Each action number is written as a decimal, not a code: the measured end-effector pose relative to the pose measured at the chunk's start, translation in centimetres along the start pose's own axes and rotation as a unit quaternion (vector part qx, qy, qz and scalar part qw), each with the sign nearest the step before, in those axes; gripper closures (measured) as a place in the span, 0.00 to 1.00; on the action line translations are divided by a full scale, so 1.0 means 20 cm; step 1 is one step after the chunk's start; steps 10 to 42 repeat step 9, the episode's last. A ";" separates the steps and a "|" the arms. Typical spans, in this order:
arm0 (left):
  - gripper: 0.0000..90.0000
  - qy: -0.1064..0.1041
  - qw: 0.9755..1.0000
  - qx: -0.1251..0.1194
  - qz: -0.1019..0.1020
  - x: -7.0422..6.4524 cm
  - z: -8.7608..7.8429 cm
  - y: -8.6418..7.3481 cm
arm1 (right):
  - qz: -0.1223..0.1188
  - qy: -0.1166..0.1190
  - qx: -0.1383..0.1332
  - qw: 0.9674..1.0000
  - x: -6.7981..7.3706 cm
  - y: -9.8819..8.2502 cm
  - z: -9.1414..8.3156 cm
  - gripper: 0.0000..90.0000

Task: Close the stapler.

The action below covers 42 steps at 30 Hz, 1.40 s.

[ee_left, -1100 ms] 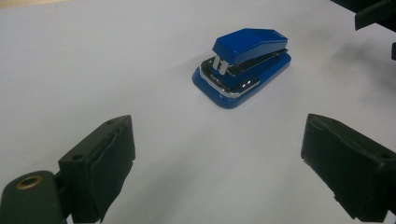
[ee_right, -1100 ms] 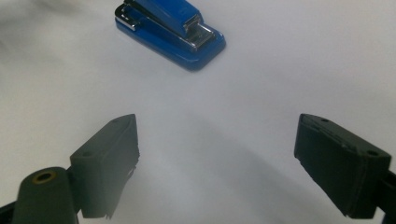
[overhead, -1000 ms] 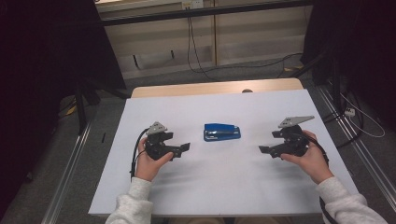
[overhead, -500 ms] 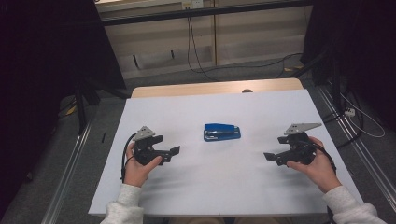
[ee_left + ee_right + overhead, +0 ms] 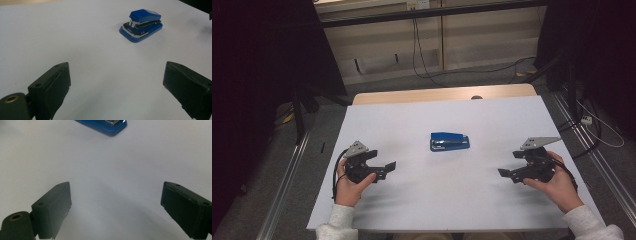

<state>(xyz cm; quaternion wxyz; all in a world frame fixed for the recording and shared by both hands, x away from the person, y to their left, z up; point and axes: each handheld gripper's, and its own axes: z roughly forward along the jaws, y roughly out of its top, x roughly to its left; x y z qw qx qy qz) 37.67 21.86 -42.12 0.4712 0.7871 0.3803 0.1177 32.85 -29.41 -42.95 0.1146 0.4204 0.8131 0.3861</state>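
Stapler (image 5: 450, 141) sits mid-worktop, blue, lying flat on the white worktop (image 5: 422, 200), untouched and in the same spot as in the earlier frames. What changed is you: over the last second both hands pulled back toward your edge and out to the sides. Left gripper (image 5: 388, 166) is now near the front left, well apart from the stapler; right gripper (image 5: 504, 173) is near the front right, also well apart from it. Both point inward toward the middle.

Jaws on both are wide apart with nothing between them. In the left gripper view bare worktop shows between the jaws and the stapler (image 5: 140, 25) is up ahead, right of centre. In the right gripper view the stapler (image 5: 102, 125) is cut off at the top edge, again with bare worktop between the jaws.

Read: you've backed off, not closed in. Looks like a reset or a start pose, so the pick is not begun. Next move likely calls for one gripper to go forward and inward, jaws straddling the stapler's body. It's low, so come in close to the surface.
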 end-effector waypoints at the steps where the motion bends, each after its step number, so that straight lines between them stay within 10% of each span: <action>1: 0.09 0.001 1.000 0.000 0.001 0.00 -0.01 0.00 | 0.001 0.000 -0.001 1.000 0.00 0.00 0.00 0.11; 42: 0.09 0.005 1.000 0.001 0.010 0.01 -0.06 -0.05 | -0.003 0.004 0.002 1.000 0.02 -0.02 -0.02 0.11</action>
